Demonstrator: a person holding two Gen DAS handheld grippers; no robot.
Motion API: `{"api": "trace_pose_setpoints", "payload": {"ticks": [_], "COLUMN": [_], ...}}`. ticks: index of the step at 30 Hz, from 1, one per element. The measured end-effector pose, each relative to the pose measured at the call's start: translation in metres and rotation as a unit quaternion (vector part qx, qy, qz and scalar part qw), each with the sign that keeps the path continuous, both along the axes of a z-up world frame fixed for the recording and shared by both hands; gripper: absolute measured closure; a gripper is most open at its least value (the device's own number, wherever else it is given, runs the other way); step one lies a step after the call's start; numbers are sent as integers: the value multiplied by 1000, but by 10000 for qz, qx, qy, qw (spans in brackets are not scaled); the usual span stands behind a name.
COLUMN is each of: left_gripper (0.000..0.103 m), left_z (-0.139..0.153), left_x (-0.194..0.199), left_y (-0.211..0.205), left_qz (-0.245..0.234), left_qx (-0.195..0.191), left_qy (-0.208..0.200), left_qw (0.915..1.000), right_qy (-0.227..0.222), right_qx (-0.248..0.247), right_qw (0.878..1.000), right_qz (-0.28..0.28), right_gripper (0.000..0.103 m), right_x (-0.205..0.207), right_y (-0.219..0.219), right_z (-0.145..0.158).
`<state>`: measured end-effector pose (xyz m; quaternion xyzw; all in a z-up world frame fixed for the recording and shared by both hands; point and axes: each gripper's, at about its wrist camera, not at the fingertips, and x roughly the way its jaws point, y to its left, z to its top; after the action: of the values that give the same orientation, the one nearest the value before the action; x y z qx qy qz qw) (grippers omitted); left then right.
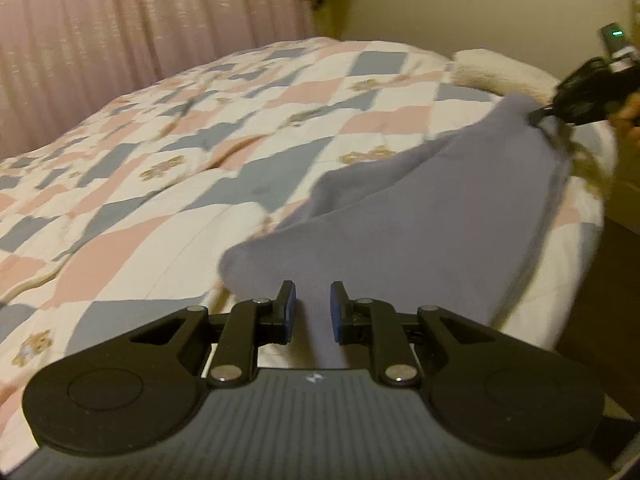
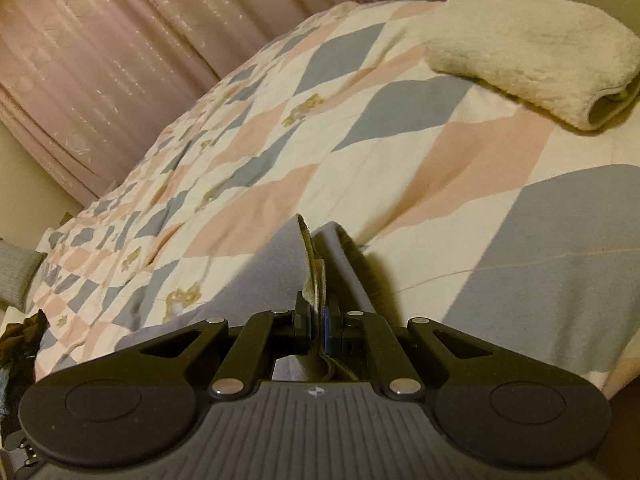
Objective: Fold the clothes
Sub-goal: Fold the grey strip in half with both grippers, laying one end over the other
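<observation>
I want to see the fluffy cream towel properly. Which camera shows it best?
The right wrist view: the cream towel lies folded on the quilt, large and sharp. The left wrist view catches only a blurry strip of it behind the grey garment.

the grey garment [image 1: 420,220] looks like soft, matt fleece cloth. the quilt [image 1: 160,184] is smooth printed cotton-like cloth, the cream towel [image 2: 532,52] rough terry. the left gripper [image 1: 313,308] is matt black plastic with shiny metal pins.

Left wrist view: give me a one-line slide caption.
Open left gripper straddles grey garment on a patchwork quilt, while right gripper pinches its far corner.
</observation>
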<state>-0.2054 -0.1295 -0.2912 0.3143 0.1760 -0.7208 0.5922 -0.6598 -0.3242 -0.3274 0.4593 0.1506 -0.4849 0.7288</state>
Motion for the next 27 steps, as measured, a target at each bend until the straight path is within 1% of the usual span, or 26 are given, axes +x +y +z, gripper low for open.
{"api": "trace_pose_setpoints", "payload": {"ticks": [2,3,5,6,7,8,9,10,11,12,14,15,16,17,18,19,20,21,22,23,24,26,27], "left_gripper": [85,83,82,82,82,82,82,82,82,82,82,82,82,82,82,84,87,94,95,95,95,95,95], "left_z": [1,1,0,0,1,2,3,4,5,7,4,1,-1,-3,-6,-8,-10,-10,-5,0,3,5,3], "left_x": [4,5,8,10,12,14,15,15,16,16,18,19,20,22,23,24,25,27,31,33,33,33,33], "left_y": [0,-1,-3,-3,-4,-5,-6,-6,-7,-7,-13,-16,-20,-24,-27,-31,-35,-36,-34,-33,-34,-41,-47], "left_qz": [-252,-294,-379,-385,-342,-324,-337,-351,-365,-379,-320,-273,-226,-180,-133,-86,-40,-23,-48,-94,-149,-184,-159], "left_qx": [112,147,217,236,234,221,193,166,138,111,138,168,199,229,259,289,319,300,214,125,51,-15,33], "left_qy": [85,59,8,-19,-47,-48,-13,22,57,92,115,116,118,119,121,122,124,183,319,431,487,518,501], "left_qw": [9996,9994,9990,9990,9991,9992,9992,9992,9992,9992,9993,9994,9995,9995,9995,9995,9994,9994,9992,9989,9987,9985,9986], "right_qy": [78,132,409,590,892,1197,1391,1430,1356,1203,1153,1291,1457,1622,1589,1429,1220,1193,1290,1403,1384,1337,1315], "right_qx": [63,101,67,-12,-169,-397,-692,-965,-1201,-1387,-1444,-1324,-1179,-1034,-797,-628,-571,-697,-945,-1209,-1379,-1434,-1451], "right_qw": [9999,9999,9989,9976,9943,9894,9848,9822,9818,9828,9818,9816,9812,9803,9838,9877,9909,9904,9871,9826,9804,9797,9794], "right_qz": [-10,-26,-224,-360,-559,-718,-777,-744,-564,-213,446,484,467,449,220,40,-65,-68,15,111,240,415,499], "right_gripper": [98,96,93,87,78,77,77,77,77,77,79,85,89,89,103,103,103,99,89,87,87,87,87], "right_x": [1,1,2,2,4,6,9,13,18,25,42,46,48,50,41,32,26,27,33,40,46,56,61], "right_y": [-2,-3,-3,-1,4,10,19,28,37,46,59,58,57,55,49,46,45,48,52,56,56,44,37], "right_z": [-5,-8,-8,-6,-1,6,14,19,23,24,18,9,0,-10,-19,-23,-21,-14,-4,5,10,9,8]}}
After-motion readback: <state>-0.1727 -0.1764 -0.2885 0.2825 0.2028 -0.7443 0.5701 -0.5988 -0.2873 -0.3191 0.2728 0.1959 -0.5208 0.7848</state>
